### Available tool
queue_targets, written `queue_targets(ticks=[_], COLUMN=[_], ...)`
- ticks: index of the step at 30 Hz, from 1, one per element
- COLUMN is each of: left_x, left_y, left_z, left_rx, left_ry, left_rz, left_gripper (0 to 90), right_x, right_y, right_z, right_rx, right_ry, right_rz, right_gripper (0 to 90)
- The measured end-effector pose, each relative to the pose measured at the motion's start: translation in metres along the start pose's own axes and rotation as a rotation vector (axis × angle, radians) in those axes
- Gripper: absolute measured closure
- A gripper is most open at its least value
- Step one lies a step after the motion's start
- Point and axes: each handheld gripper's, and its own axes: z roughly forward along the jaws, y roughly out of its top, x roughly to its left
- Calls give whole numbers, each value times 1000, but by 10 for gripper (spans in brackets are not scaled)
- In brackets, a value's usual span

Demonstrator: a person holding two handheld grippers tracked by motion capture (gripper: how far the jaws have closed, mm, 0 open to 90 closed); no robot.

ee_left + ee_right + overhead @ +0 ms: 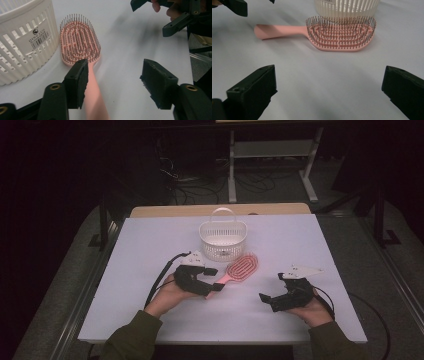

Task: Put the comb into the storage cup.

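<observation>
A pink hairbrush (242,266) lies bristles up on the white table, its head right beside a white slatted basket (223,240). My left gripper (212,281) is at the brush's handle end. In the left gripper view the handle (93,97) runs between the jaws, close against the left pad (78,80) and well apart from the right pad, so my left gripper (116,80) is open. My right gripper (271,287) rests to the right of the brush, jaws wide with nothing between them. Along the right gripper (329,90), the whole brush (342,36) lies ahead on the table.
The basket (22,42) carries a barcode label and has an upright handle. The white table top (150,270) ends in a wooden strip at the back. Beyond it are a dark floor, cables and a metal stand. Sleeved forearms come in from the bottom edge.
</observation>
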Motion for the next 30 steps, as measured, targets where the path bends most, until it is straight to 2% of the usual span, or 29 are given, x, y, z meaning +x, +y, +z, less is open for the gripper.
queue_targets(ticks=[25, 30], left_x=[-5, -6], left_y=[-10, -12], left_z=[23, 28], left_rx=[87, 127], left_ry=[-44, -47], left_rz=[19, 35], left_gripper=[725, 816], right_x=[0, -1], right_y=[0, 0], right_z=[0, -1], right_rx=[4, 3], right_ry=[-3, -4], right_rz=[5, 5], right_gripper=[0, 0])
